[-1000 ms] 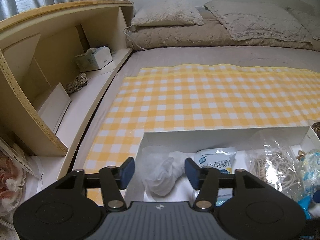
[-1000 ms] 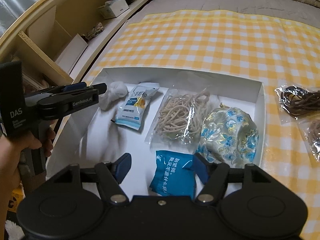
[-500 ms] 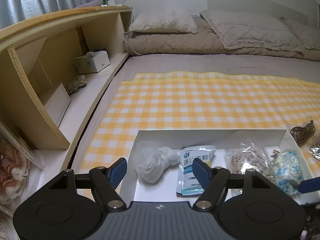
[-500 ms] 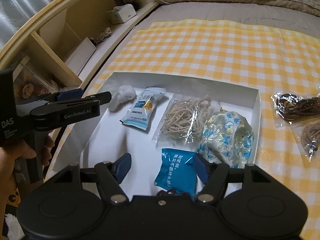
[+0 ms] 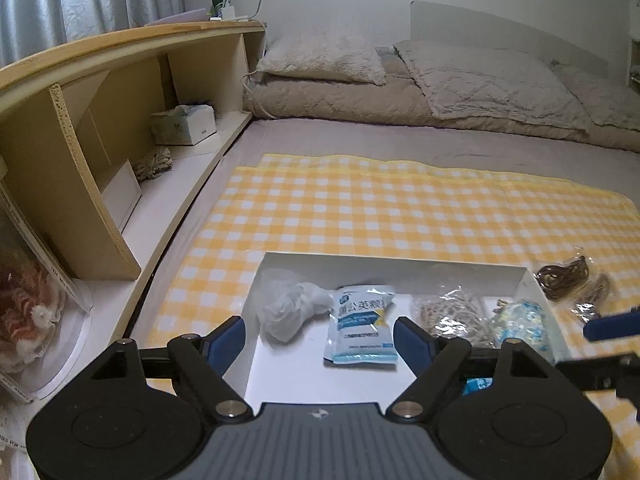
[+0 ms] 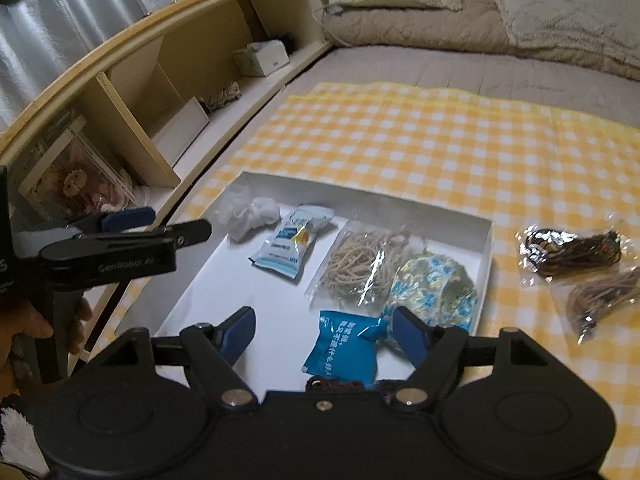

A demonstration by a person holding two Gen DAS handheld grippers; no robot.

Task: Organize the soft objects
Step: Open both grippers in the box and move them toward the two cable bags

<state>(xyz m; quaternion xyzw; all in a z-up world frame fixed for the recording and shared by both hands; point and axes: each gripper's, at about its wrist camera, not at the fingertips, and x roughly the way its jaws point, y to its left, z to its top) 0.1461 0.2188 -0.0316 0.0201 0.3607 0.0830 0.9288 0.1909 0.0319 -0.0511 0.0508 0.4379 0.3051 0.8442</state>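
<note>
The left gripper (image 5: 318, 340) is hovering with its blue-padded jaws spread wide over the shallow white cardboard tray (image 5: 384, 261). At twelve o'clock from it, a crumpled white cloth bundle (image 5: 286, 310) is lying just beside a white-and-blue printed sachet (image 5: 362, 328), on the yellow-and-white checked cloth (image 5: 380, 212).

Black gripper (image 6: 324, 340), blue pads (image 6: 239, 334), silver screws, bare hand (image 6: 28, 326)

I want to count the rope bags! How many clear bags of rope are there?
3: a pale one inside the white box, a dark one and a tan one on the checkered cloth.
</note>
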